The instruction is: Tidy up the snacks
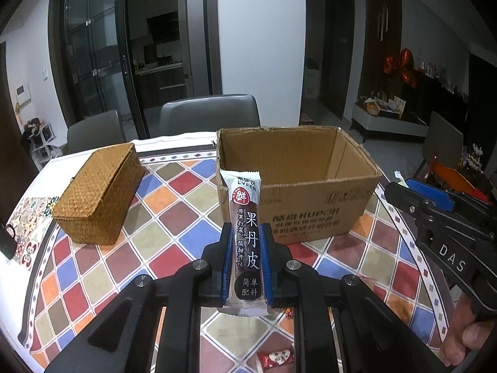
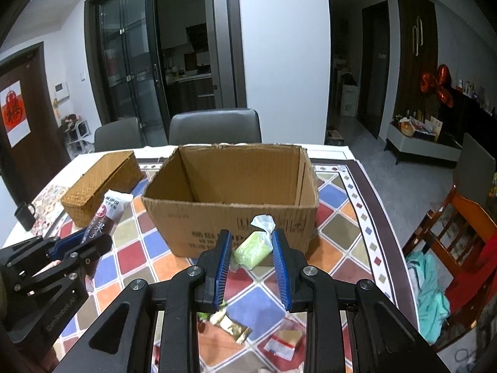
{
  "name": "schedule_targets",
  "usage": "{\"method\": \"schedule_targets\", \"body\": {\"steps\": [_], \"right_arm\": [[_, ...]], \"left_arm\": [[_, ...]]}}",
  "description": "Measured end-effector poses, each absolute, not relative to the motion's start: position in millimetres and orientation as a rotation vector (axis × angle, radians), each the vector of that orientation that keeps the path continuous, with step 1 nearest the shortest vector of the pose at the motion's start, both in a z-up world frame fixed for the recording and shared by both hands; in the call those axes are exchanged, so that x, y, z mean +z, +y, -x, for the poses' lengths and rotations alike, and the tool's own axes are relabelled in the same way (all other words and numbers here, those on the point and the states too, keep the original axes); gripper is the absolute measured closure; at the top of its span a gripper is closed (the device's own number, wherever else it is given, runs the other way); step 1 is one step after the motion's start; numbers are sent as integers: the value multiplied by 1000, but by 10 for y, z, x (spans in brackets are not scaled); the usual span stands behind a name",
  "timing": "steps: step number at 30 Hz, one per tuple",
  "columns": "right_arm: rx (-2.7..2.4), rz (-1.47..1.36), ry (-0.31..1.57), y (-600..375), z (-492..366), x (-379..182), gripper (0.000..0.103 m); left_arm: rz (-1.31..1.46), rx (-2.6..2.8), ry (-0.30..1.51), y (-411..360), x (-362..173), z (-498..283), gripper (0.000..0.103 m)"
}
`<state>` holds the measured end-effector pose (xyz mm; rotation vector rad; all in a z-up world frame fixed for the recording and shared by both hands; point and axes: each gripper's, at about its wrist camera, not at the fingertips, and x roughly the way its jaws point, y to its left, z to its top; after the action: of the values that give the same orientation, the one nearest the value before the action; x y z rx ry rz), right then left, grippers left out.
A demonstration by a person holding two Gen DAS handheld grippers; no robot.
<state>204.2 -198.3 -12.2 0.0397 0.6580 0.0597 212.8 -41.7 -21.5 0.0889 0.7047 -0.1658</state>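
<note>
My left gripper [image 1: 246, 233] is shut on a long dark red fruit-leather bar [image 1: 247, 236], held upright in front of an open cardboard box [image 1: 310, 214]. It also shows in the right wrist view [image 2: 107, 217]. My right gripper [image 2: 252, 242] holds a green wrapped candy [image 2: 252, 248] between its blue pads, just in front of the box [image 2: 230, 223]. The box inside looks empty as far as I can see.
A woven lidded basket [image 1: 96, 195] stands left of the box on the checkered tablecloth [image 1: 174, 217]. Loose snack packets lie near the front edge [image 2: 233, 326] [image 2: 285, 342] [image 1: 275, 357]. A dark mug [image 2: 25, 216] sits far left. Chairs stand behind the table.
</note>
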Motion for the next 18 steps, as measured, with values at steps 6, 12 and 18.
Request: {"method": "schedule_targets", "body": {"steps": [6,12,18], "right_arm": [[63,-36,646,-2006,-2172,-33,74],[59,-32,632,-2036,-2302,17,74],[54,-33,621,-2064,-2437,53,74]], "left_arm": [[-86,-165,700,-442,-165,-2263,85],[-88,-167,690,-455,-122,-2389,85],[-99,-173,680,-503,-75,-2512,85]]}}
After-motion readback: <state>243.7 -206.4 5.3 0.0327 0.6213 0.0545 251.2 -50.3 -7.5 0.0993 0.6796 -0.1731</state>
